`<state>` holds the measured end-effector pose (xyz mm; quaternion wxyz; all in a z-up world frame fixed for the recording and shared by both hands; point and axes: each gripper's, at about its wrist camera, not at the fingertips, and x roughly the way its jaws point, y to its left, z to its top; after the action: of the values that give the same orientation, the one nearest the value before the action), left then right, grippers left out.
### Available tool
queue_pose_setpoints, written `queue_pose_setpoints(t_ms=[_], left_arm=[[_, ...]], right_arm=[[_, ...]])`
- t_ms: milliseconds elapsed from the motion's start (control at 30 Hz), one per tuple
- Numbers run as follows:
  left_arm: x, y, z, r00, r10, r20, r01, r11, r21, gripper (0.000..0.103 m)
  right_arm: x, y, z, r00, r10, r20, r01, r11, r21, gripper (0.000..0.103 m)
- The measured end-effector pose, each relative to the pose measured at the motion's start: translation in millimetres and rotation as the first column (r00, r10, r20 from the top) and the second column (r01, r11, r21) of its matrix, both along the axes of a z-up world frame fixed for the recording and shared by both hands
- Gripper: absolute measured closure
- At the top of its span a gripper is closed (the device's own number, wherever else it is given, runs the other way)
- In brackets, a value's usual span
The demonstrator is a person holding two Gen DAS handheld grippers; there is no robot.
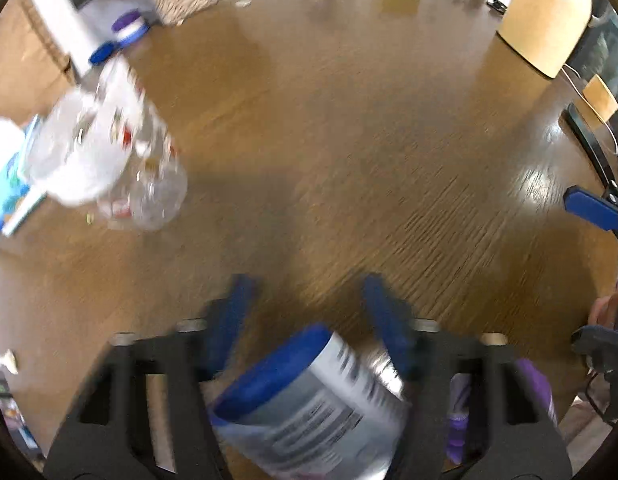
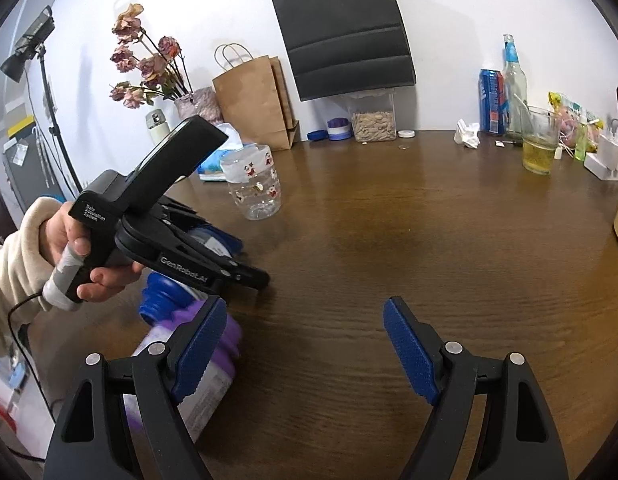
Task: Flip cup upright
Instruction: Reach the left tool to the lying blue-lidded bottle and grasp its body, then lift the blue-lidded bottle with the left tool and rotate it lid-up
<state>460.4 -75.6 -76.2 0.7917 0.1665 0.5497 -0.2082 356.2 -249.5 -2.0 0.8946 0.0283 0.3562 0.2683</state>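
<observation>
The left tongs stand with their blue-padded fingers spread wide; between them, back near the hinge, lies a white cylindrical container with a blue cap and printed label, tilted on its side, its cap towards the left finger; the view is blurred, so whether the pads touch it I cannot tell. From the right wrist view the same left tongs are held in a hand with a cream sleeve, pointed down at the brown wooden surface, and the blue-capped container shows only as a sliver among the black arms.

The right tongs are also wide apart, nothing between their ribbed blue pads; just outside and behind the left finger lies a second white container with a purple cap, on its side; a blue ridged cap lies just beyond it, below the left tongs.

Ahead and to the left of the right tongs, well apart from them, stands a clear plastic cup with small red-and-white cartoon prints, its wider closed end uppermost and its mouth apparently down on the surface; in the left wrist view it appears far to the left of the tongs, smeared by blur.

Far ahead and to the right of the right tongs stands a glass of yellow liquid.
</observation>
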Motion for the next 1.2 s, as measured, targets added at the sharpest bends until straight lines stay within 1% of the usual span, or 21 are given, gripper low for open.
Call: queue_pose_setpoints(t_ms=[33,167,233,300,333,367,400,433,467,567,633,667,767,800,867,933,1000,1033,1100,1167,1200], left_arm=[[1,-4,2,1.0,-0.003,0.012,0.003,1.0,0.014,0.095],[9,-12,12,0.998,0.008,0.062,-0.007,1.0,-0.013,0.095],[11,-13,12,0.998,0.016,0.056,-0.015,1.0,-0.014,0.095],[13,-9,12,0.999,0.039,0.032,-0.039,0.999,-0.015,0.091],[15,-6,12,1.0,0.029,0.008,-0.029,0.999,-0.034,0.077],[12,-7,14,1.0,0.017,-0.004,-0.017,0.998,-0.058,0.054],[4,-3,23,1.0,-0.001,-0.005,0.001,0.995,-0.096,0.043],[-4,3,31,1.0,-0.004,0.014,0.005,0.995,-0.104,0.028],[-10,8,34,1.0,0.005,0.022,-0.003,0.995,-0.098,0.026],[-24,39,33,0.99,0.137,-0.019,-0.138,0.988,-0.071,0.026],[-32,57,25,0.977,0.208,-0.042,-0.211,0.975,-0.07,0.025],[-33,65,19,0.968,0.242,-0.073,-0.247,0.966,-0.075,0.025],[-31,82,0,0.918,0.351,-0.184,-0.371,0.924,-0.09,0.029],[-32,86,3,0.912,0.375,-0.17,-0.396,0.911,-0.118,0.029],[-34,91,9,0.899,0.398,-0.184,-0.425,0.895,-0.138,0.029],[-41,101,20,0.894,0.417,-0.167,-0.442,0.88,-0.171,0.028],[-55,107,34,0.901,0.423,-0.098,-0.434,0.888,-0.155,0.025],[-62,108,36,0.905,0.417,-0.088,-0.425,0.894,-0.143,0.024],[-68,112,31,0.899,0.423,-0.116,-0.437,0.888,-0.142,0.024],[-67,114,20,0.888,0.427,-0.17,-0.45,0.881,-0.143,0.037],[-68,115,15,0.888,0.424,-0.177,-0.451,0.88,-0.151,0.039]], right_arm=[[1,0,0,1.0,0.001,0.004,-0.001,1.0,0.0,0.018],[12,-1,-2,1.0,0.017,-0.013,-0.016,1.0,0.025,0.018],[19,1,-4,0.999,0.024,-0.031,-0.024,1.0,0.019,0.018],[21,3,-3,0.999,0.025,-0.034,-0.025,1.0,0.012,0.018],[21,4,-2,0.999,0.029,-0.033,-0.029,1.0,0.011,0.018],[21,4,-1,0.999,0.031,-0.03,-0.031,0.999,0.01,0.018],[20,4,1,0.999,0.03,-0.026,-0.03,1.0,0.009,0.018],[19,3,3,0.999,0.028,-0.023,-0.028,1.0,0.013,0.018],[19,2,5,0.999,0.031,-0.019,-0.03,0.999,0.019,0.018],[17,7,12,0.998,0.056,-0.005,-0.056,0.998,0.037,0.018],[18,17,14,0.994,0.109,-0.007,-0.108,0.992,0.067,0.018],[19,24,15,0.99,0.14,-0.008,-0.139,0.987,0.081,0.018],[17,44,15,0.98,0.199,0.0,-0.198,0.978,0.067,0.018],[15,53,15,0.975,0.222,0.007,-0.222,0.973,0.055,0.018],[10,62,16,0.969,0.247,0.01,-0.247,0.968,0.045,0.018],[3,68,16,0.962,0.273,0.008,-0.273,0.96,0.054,0.018],[-4,76,19,0.95,0.312,0.01,-0.312,0.948,0.061,0.018],[-7,79,20,0.945,0.328,0.014,-0.328,0.943,0.06,0.018],[-13,86,24,0.935,0.353,0.035,-0.354,0.934,0.049,0.018],[-14,96,24,0.922,0.386,0.036,-0.387,0.921,0.043,0.018],[-14,100,23,0.918,0.394,0.033,-0.395,0.918,0.036,0.018]])
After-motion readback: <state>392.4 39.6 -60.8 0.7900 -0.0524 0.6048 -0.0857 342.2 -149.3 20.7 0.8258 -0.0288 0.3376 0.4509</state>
